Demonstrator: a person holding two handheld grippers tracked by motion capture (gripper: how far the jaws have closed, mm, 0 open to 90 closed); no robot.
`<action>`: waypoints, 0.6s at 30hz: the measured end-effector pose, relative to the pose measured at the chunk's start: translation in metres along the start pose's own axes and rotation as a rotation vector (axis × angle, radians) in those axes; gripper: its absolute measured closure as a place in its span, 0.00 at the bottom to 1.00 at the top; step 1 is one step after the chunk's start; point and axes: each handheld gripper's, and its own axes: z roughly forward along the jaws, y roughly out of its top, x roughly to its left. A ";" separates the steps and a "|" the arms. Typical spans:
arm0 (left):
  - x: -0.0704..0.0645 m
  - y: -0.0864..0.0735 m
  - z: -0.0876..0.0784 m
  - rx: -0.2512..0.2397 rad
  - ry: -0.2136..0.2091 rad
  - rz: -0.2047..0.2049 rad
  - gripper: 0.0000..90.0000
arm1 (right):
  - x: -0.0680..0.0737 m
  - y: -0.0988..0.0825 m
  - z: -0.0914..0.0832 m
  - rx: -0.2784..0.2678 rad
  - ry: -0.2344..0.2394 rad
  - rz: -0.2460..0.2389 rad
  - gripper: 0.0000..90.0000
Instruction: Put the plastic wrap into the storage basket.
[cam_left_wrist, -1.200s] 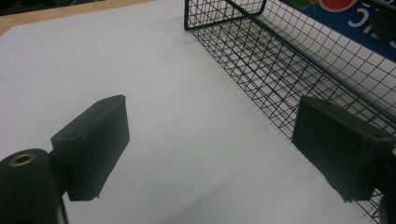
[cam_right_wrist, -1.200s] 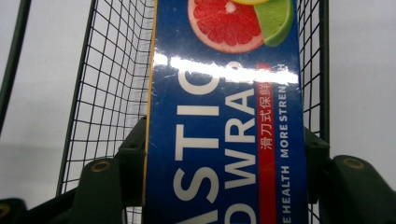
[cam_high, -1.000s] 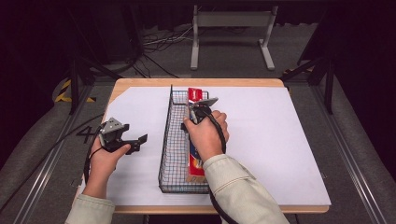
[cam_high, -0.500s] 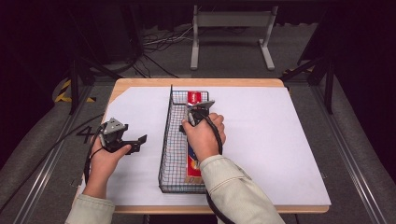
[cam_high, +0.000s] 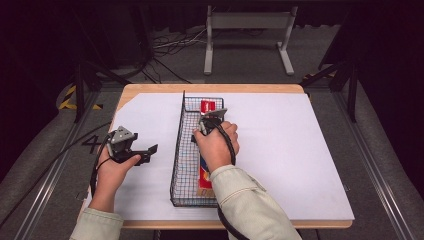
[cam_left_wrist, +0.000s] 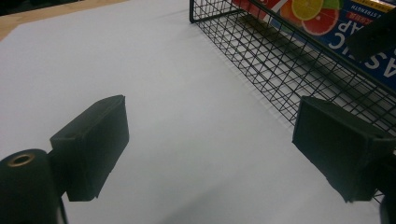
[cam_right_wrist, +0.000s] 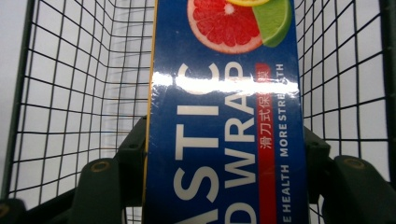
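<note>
A long blue plastic wrap box (cam_high: 205, 177) with a red end and fruit pictures lies lengthwise in a black wire basket (cam_high: 176, 150) at the middle of the table. My right gripper (cam_high: 211, 119) reaches into the basket from above. In the right gripper view its jaws (cam_right_wrist: 224, 172) press on both long sides of the box (cam_right_wrist: 224, 93). My left gripper (cam_high: 146, 154) rests on the white sheet left of the basket, open, with nothing between its pads (cam_left_wrist: 93, 140). The left gripper view shows the basket wall (cam_left_wrist: 261, 60) and the box (cam_left_wrist: 327, 18) beyond.
A white sheet (cam_high: 290, 150) covers the wooden table, with its bare expanse right of the basket. Behind the table stand a grey metal frame (cam_high: 247, 22) and floor cables. The table's near edge lies close behind my forearms.
The right gripper and the box have shifted slightly toward the near side within the basket. The left gripper has stayed where it was.
</note>
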 end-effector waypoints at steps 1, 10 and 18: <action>0.000 0.000 0.000 0.000 -0.002 0.001 0.13 | 0.001 0.000 0.000 0.001 -0.004 0.001 0.44; -0.001 0.001 0.001 0.001 -0.002 0.004 0.13 | 0.002 0.001 0.004 0.009 -0.015 -0.008 0.44; -0.001 0.001 0.001 0.001 -0.011 0.003 0.12 | 0.005 0.002 0.005 0.034 -0.028 -0.002 0.43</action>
